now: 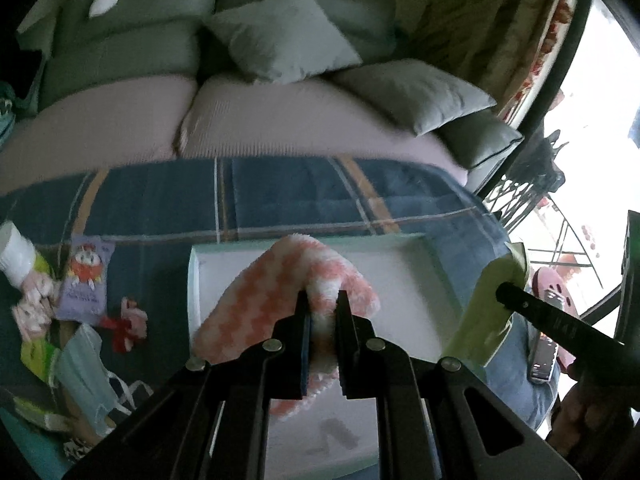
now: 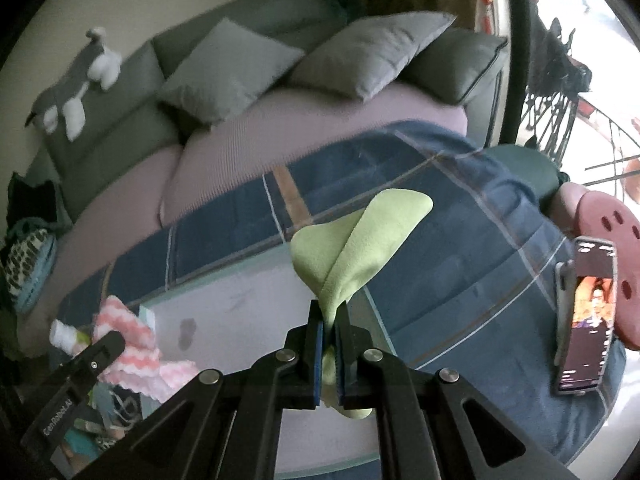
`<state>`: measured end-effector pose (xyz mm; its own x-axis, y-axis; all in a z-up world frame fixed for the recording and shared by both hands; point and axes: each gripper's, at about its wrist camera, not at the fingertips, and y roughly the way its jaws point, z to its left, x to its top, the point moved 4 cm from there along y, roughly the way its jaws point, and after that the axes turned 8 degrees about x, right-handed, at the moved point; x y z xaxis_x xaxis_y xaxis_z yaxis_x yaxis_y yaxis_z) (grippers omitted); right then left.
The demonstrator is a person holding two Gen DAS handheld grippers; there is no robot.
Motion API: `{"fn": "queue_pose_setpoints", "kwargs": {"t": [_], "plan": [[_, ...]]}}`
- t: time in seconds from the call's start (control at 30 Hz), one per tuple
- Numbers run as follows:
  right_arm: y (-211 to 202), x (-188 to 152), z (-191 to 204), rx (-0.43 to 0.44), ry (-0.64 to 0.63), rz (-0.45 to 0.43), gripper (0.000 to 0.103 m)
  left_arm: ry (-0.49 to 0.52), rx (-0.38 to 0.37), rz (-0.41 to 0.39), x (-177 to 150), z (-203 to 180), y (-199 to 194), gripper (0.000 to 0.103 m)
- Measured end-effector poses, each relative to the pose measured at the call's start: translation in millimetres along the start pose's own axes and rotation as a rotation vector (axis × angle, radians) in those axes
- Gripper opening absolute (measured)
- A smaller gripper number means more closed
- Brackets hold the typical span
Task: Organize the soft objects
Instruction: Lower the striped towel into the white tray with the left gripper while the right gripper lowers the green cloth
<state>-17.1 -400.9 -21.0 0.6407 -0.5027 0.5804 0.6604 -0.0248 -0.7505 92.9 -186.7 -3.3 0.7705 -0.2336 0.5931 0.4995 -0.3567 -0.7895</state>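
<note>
My left gripper [image 1: 323, 300] is shut on a fluffy pink-and-white zigzag cloth [image 1: 264, 304] and holds it over a white tray [image 1: 404, 280] with a pale green rim. The cloth also shows at the lower left of the right wrist view [image 2: 128, 344]. My right gripper [image 2: 328, 308] is shut on a light green cloth [image 2: 360, 240] and holds it above the tray's [image 2: 240, 320] far right corner. The green cloth [image 1: 492, 304] and the right gripper's finger [image 1: 532, 308] show at the right of the left wrist view.
The tray lies on a blue plaid blanket [image 1: 280, 196]. Left of it are a face mask [image 1: 84, 376], a purple packet [image 1: 84, 280] and small soft items [image 1: 128, 320]. A phone [image 2: 588, 316] stands at right. A sofa with grey cushions [image 1: 280, 36] is behind.
</note>
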Motion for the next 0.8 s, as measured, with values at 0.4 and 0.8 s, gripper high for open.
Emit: {"fn": "queue_pose_setpoints", "kwargs": {"t": [0.4, 0.8], "plan": [[47, -12, 11, 0.030, -0.036, 0.107, 0.007, -0.006, 0.025, 0.148, -21, 3, 51, 0.011], [65, -16, 24, 0.022, -0.074, 0.147, 0.008, 0.014, 0.049, 0.221, -35, 1, 73, 0.013]]}}
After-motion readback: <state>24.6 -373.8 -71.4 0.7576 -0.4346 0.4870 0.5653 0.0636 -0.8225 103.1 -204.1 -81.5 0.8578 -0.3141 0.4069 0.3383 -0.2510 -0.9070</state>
